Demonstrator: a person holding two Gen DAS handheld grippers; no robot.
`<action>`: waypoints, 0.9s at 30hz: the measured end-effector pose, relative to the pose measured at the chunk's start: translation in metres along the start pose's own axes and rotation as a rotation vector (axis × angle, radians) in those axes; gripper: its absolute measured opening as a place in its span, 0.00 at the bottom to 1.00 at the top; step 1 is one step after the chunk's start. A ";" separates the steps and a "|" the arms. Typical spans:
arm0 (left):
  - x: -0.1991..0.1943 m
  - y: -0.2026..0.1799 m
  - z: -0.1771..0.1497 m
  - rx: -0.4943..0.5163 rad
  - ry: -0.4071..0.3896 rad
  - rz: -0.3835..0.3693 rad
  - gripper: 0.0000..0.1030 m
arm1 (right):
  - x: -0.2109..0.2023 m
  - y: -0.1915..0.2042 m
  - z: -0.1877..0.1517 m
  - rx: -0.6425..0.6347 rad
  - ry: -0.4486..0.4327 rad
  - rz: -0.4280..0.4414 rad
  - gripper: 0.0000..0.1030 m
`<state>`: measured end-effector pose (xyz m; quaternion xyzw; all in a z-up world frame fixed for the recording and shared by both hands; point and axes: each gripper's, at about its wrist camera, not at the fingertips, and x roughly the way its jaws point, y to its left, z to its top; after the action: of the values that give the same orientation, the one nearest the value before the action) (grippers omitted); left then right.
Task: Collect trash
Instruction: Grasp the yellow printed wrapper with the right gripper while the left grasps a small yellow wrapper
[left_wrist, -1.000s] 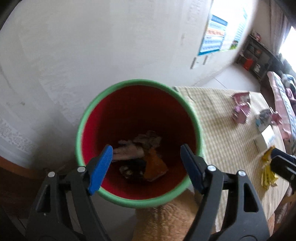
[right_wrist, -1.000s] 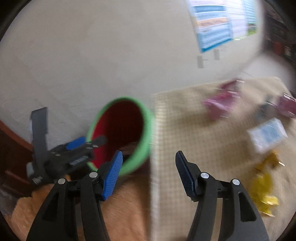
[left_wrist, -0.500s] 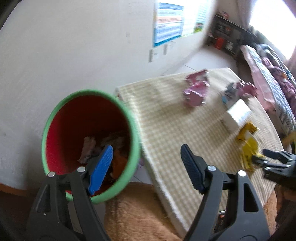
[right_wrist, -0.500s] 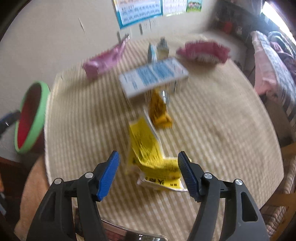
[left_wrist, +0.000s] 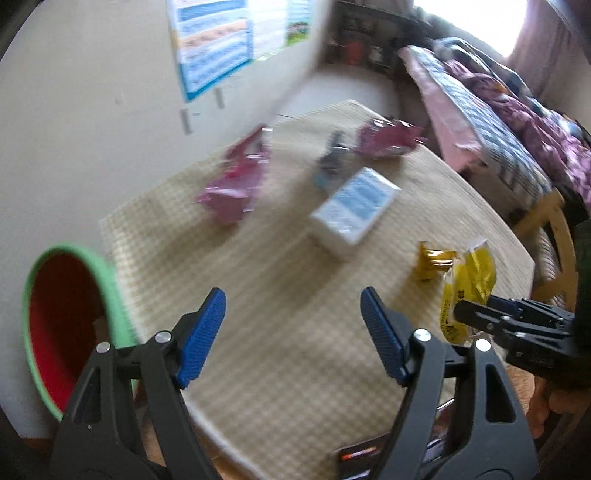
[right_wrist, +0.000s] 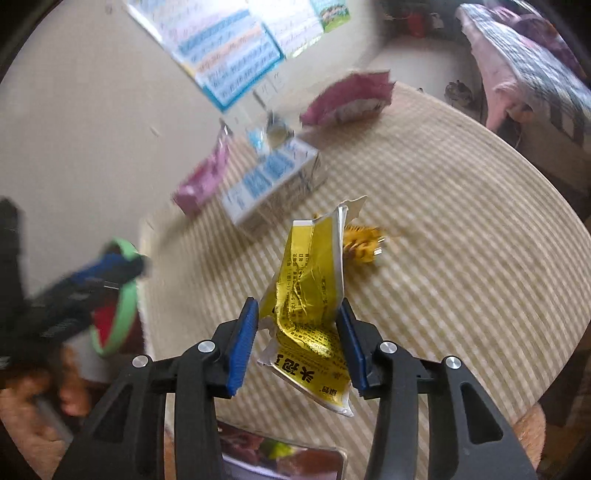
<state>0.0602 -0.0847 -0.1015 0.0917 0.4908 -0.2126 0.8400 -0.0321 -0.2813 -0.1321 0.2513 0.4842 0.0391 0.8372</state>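
My right gripper (right_wrist: 297, 334) is shut on a crumpled yellow foil wrapper (right_wrist: 310, 295) and holds it just above the checked table (right_wrist: 461, 229). The wrapper also shows in the left wrist view (left_wrist: 467, 284), at the tip of the right gripper (left_wrist: 480, 321). My left gripper (left_wrist: 291, 332) is open and empty over the table's near left part. The red bin with a green rim (left_wrist: 62, 332) stands off the table's left edge; it also shows in the right wrist view (right_wrist: 118, 314).
On the table lie a small gold wrapper (left_wrist: 432, 260), a white and blue box (left_wrist: 354, 210), two pink packets (left_wrist: 236, 184) (left_wrist: 388, 138) and a small grey item (left_wrist: 332, 162). A bed (left_wrist: 517, 122) stands at the right. A poster (left_wrist: 214, 44) hangs on the wall.
The left gripper swung from over the bin to over the table. The right gripper moved to the yellow wrapper, closed on it and lifted it.
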 end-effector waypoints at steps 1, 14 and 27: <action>0.004 -0.007 0.003 0.008 0.004 -0.009 0.70 | -0.010 -0.006 0.000 0.018 -0.027 0.010 0.42; 0.080 -0.110 0.034 0.103 0.144 -0.164 0.69 | -0.045 -0.069 -0.003 0.234 -0.118 -0.061 0.43; 0.094 -0.122 0.020 0.178 0.228 -0.148 0.16 | -0.047 -0.076 -0.002 0.239 -0.122 -0.060 0.43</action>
<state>0.0622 -0.2259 -0.1662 0.1528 0.5674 -0.3048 0.7495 -0.0721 -0.3609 -0.1308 0.3365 0.4409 -0.0589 0.8300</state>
